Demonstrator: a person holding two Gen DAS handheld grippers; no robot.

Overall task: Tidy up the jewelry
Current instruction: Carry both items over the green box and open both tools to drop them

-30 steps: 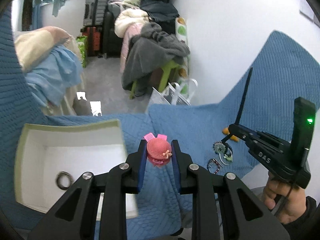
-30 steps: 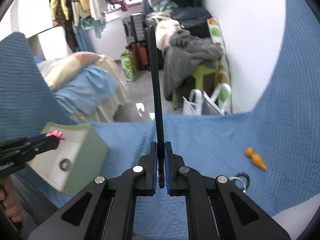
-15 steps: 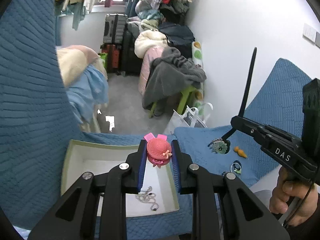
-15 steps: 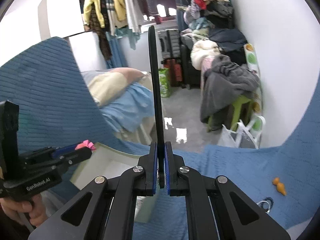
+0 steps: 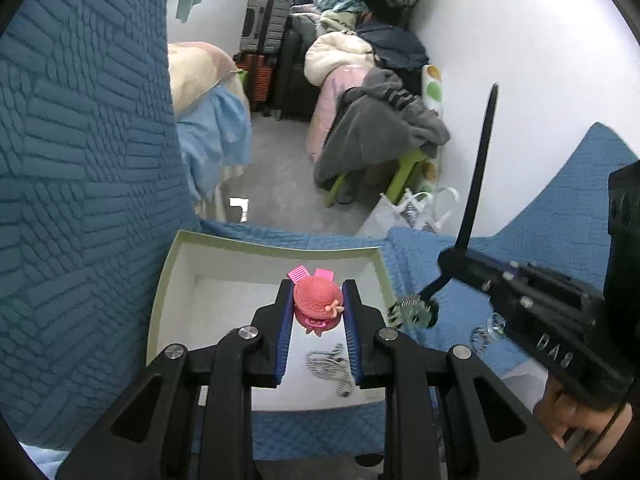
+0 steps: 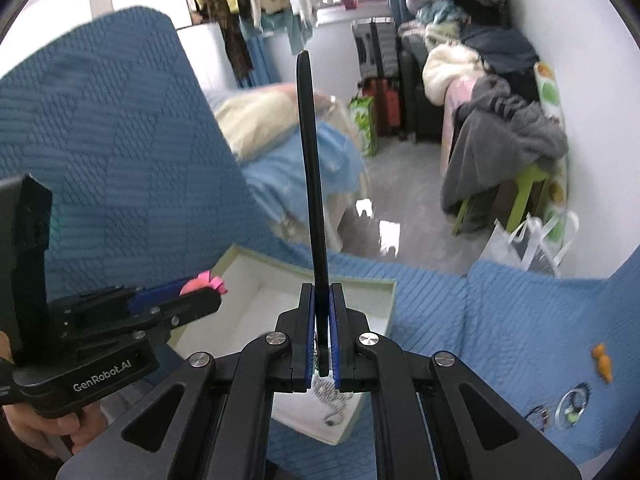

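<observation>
My left gripper (image 5: 318,286) is shut on a pink hat-shaped hair clip (image 5: 316,300), held above a white box with a pale green rim (image 5: 272,246). A silver chain (image 5: 334,364) lies on the box floor. My right gripper (image 6: 321,292) is shut on a thin black hair stick (image 6: 310,160) that stands up from its jaws. In the left wrist view the stick's sparkly ornament (image 5: 414,312) hangs below the right gripper (image 5: 450,260), by the box's right rim. In the right wrist view the left gripper (image 6: 200,292) hovers over the box (image 6: 360,280) and the chain (image 6: 332,400).
The box rests on a blue quilted cover (image 5: 80,160). To its right on the cover lie an orange piece (image 6: 602,360) and round hair ties or rings (image 6: 572,404). A hand (image 5: 580,432) holds the right gripper. Beyond are a white bag (image 6: 528,244) and piled clothes.
Both grippers have swung left across the cover. The box now sits right under the left gripper, and the chain has come into view. Both grips are unchanged.
</observation>
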